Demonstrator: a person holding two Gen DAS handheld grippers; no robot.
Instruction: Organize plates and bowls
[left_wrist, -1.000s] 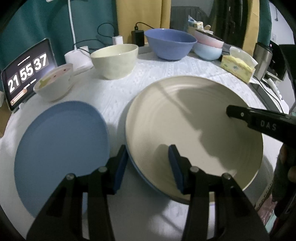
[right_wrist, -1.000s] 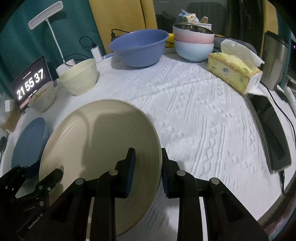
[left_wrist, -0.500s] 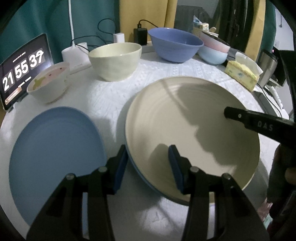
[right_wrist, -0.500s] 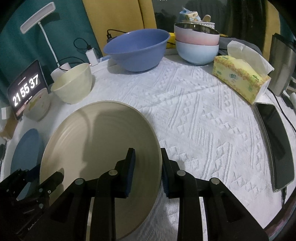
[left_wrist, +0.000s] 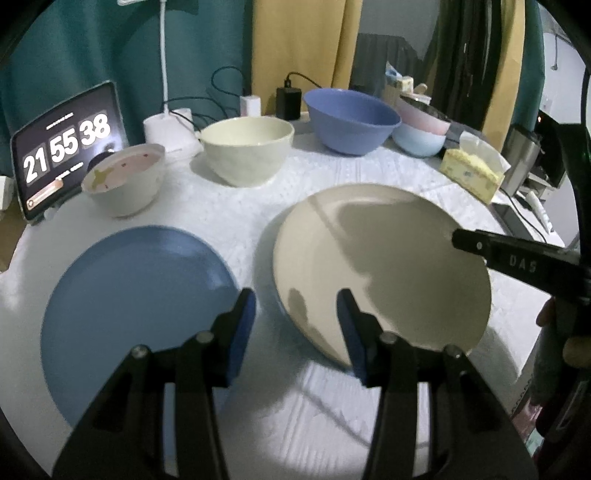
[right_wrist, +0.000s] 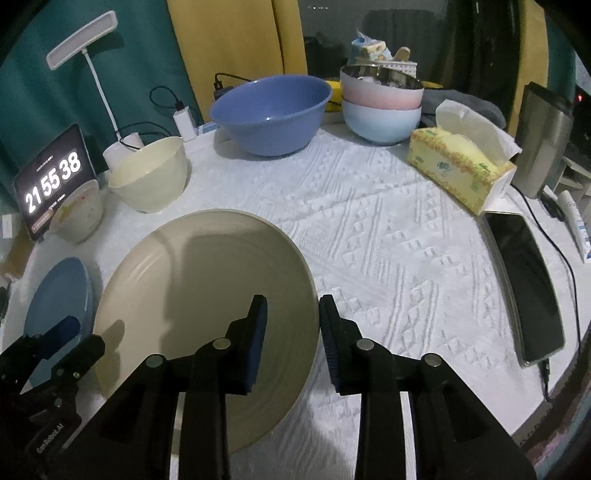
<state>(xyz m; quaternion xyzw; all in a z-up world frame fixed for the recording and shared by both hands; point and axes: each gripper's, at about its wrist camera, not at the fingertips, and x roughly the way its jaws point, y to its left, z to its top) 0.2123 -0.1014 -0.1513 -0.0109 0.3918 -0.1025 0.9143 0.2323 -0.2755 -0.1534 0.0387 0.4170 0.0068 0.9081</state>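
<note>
While the left tool (left_wrist: 295, 325) hangs with its jaws apart and nothing between them, above the strip of white cloth between the two plates, the right tool (right_wrist: 291, 332) straddles the near rim of the beige plate (right_wrist: 207, 295); its jaws have just been opening, and a gap shows between the pads and the rim, so it does not grip. That beige plate lies flat near the middle of the desk (right_wrist: 388, 240), bare inside apart from shadows. Just to its left, close but apart, lies the blue plate (left_wrist: 136, 295), also bare. Behind the plates stand the bowls: a small white bowl (left_wrist: 125, 181) with a pink, speckled inside beside the clock screen (left_wrist: 66, 147), then a cream bowl (left_wrist: 247, 151) with nothing visible in it, then a large blue bowl (right_wrist: 271, 110) whose visible inside is bare. Right of that, a pink bowl (right_wrist: 382, 92) sits nested in a pale blue bowl (right_wrist: 380, 122), and the pink one holds some metal and packaged things too small to make out. A tissue box (right_wrist: 458, 166) with a tissue sticking up and a dark phone (right_wrist: 524, 288) lie along the right edge.
</note>
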